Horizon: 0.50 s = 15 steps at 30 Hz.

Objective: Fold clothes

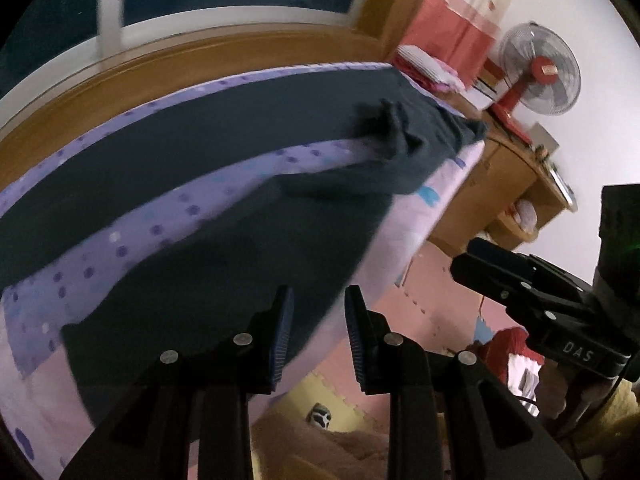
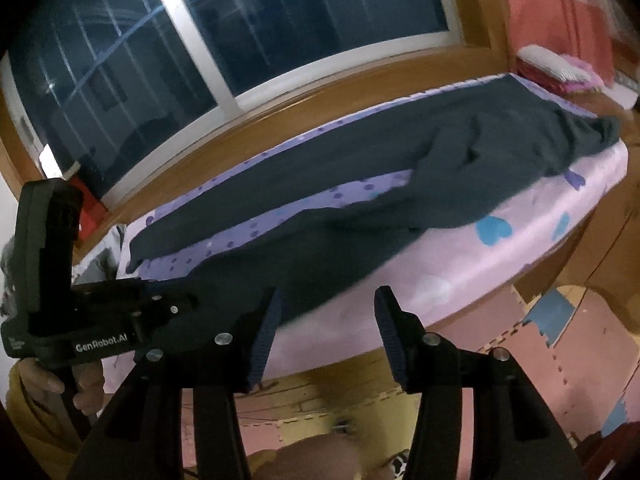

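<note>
A pair of dark grey trousers (image 1: 224, 148) lies spread on the bed, both legs stretched out and the waist bunched at the far right end; it also shows in the right wrist view (image 2: 360, 160). My left gripper (image 1: 318, 332) is open and empty, hovering at the near bed edge over the end of the near trouser leg. My right gripper (image 2: 326, 336) is open and empty, just off the bed's near edge by the near leg. The right gripper also shows in the left wrist view (image 1: 520, 284), and the left gripper in the right wrist view (image 2: 168, 304).
The bed has a lilac dotted sheet (image 2: 500, 232) with blue hearts. A wooden sill and window (image 2: 280, 20) run behind it. A red fan (image 1: 540, 68) stands on a wooden cabinet (image 1: 512, 184) at the right. Pink and yellow foam mats (image 2: 540, 380) cover the floor.
</note>
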Each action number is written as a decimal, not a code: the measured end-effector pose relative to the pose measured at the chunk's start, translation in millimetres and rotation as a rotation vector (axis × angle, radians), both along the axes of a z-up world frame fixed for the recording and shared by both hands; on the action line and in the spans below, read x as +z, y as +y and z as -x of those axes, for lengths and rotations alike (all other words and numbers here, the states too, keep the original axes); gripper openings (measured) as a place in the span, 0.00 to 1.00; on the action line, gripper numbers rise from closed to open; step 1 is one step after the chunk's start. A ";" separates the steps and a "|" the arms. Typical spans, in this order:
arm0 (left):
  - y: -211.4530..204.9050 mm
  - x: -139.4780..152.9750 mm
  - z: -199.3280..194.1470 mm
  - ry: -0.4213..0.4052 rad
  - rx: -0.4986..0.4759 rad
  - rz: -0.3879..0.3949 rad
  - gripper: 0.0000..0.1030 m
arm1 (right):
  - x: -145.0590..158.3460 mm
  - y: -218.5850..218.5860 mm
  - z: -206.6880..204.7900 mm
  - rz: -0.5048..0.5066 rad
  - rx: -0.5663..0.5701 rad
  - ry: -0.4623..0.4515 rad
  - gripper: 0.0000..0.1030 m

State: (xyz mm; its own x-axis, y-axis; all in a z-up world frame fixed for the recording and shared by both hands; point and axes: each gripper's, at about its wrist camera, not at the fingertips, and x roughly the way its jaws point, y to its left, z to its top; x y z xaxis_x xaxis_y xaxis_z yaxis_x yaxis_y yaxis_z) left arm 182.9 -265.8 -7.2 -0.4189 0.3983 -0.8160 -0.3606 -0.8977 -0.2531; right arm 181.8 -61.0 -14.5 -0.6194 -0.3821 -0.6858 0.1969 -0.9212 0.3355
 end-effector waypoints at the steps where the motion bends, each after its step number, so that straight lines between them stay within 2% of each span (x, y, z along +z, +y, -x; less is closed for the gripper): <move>1: 6.7 1.7 2.4 0.002 -0.008 0.004 0.26 | -0.9 8.4 -0.5 0.008 -0.006 -0.001 0.49; 7: 47.8 1.8 37.8 0.010 -0.055 -0.030 0.26 | -8.4 42.8 21.6 -0.006 -0.046 -0.012 0.50; 12: 88.1 -1.1 85.2 0.003 -0.101 -0.137 0.26 | -1.1 85.0 48.4 -0.071 -0.098 -0.007 0.50; 15: 115.4 -2.5 109.2 0.012 -0.144 -0.145 0.26 | -0.3 114.7 71.1 -0.072 -0.153 -0.008 0.50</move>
State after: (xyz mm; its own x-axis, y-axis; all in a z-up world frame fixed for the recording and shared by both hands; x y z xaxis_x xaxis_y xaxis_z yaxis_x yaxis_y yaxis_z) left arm 73.7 -150.4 -9.7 -0.3585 0.5680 -0.7409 -0.4859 -0.7912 -0.3714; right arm 110.8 53.7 -14.8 -0.6609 -0.2337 -0.7131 0.0501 -0.9619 0.2688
